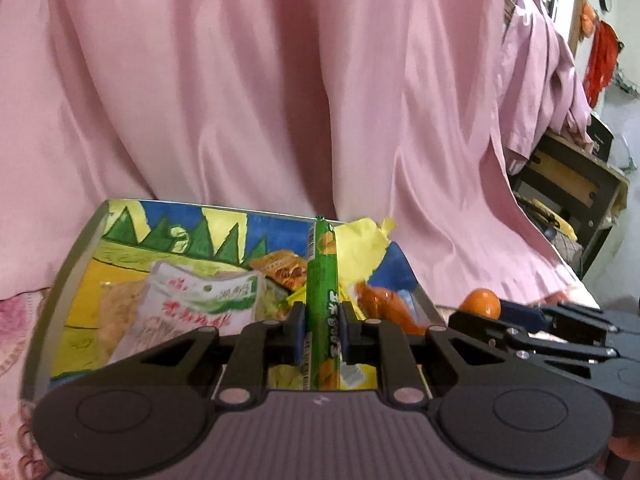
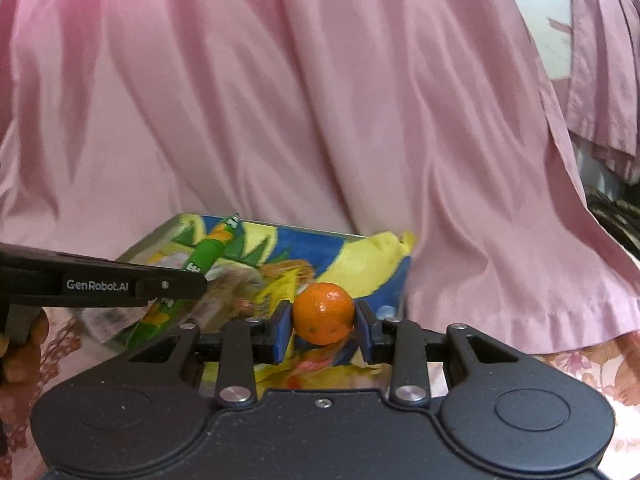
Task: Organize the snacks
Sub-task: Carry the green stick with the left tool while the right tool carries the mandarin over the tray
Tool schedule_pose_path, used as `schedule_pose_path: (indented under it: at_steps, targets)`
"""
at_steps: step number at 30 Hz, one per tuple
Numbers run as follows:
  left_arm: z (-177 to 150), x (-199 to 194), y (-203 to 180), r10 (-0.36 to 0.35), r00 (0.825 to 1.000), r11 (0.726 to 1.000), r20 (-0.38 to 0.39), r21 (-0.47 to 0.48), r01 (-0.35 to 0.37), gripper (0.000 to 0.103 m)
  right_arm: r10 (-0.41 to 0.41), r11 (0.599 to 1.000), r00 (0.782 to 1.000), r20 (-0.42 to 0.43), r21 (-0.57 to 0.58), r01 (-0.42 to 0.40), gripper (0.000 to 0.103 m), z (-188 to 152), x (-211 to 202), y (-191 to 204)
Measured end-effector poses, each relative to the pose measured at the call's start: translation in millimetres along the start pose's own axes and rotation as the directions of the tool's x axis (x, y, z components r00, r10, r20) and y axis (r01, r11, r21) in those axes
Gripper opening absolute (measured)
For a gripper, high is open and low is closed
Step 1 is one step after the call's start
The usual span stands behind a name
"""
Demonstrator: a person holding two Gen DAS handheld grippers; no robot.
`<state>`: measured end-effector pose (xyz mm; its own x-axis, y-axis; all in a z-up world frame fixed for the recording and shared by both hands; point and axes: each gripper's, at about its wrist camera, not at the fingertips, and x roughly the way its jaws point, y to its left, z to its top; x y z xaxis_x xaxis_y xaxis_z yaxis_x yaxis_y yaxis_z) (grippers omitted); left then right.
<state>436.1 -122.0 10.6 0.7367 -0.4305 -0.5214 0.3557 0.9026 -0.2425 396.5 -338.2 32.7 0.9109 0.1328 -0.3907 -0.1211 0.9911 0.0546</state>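
My left gripper (image 1: 322,322) is shut on a green sausage stick (image 1: 321,280) and holds it upright over a painted box (image 1: 80,248) that holds several snack packets, among them a white and green packet (image 1: 200,300) and an orange packet (image 1: 384,308). My right gripper (image 2: 323,320) is shut on a small orange (image 2: 323,312) above the box's right part (image 2: 384,264). The orange (image 1: 482,302) and right gripper (image 1: 520,316) show at right in the left wrist view. The sausage stick (image 2: 204,258) and left gripper (image 2: 192,280) show at left in the right wrist view.
Pink cloth (image 1: 280,80) hangs behind the box and fills the background. A floral cloth (image 2: 580,368) covers the surface under the box. A dark wooden shelf (image 1: 576,184) stands at the far right. A yellow paper flap (image 1: 360,240) sticks up at the box's back right.
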Motion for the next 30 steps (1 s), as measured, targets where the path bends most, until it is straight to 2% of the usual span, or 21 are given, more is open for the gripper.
schedule_pose_path:
  at_steps: [10, 30]
  targets:
    - [2, 33, 4, 0.004, 1.000, 0.999, 0.005, -0.033, -0.004, 0.018, -0.047, 0.999, 0.998, -0.041, -0.008, 0.047, 0.035, -16, 21, -7]
    - [-13, 54, -4, 0.025, 1.000, 0.999, -0.018, -0.038, -0.026, 0.018, -0.036, 0.999, 0.997, -0.061, -0.003, 0.036, 0.036, -29, 20, -13]
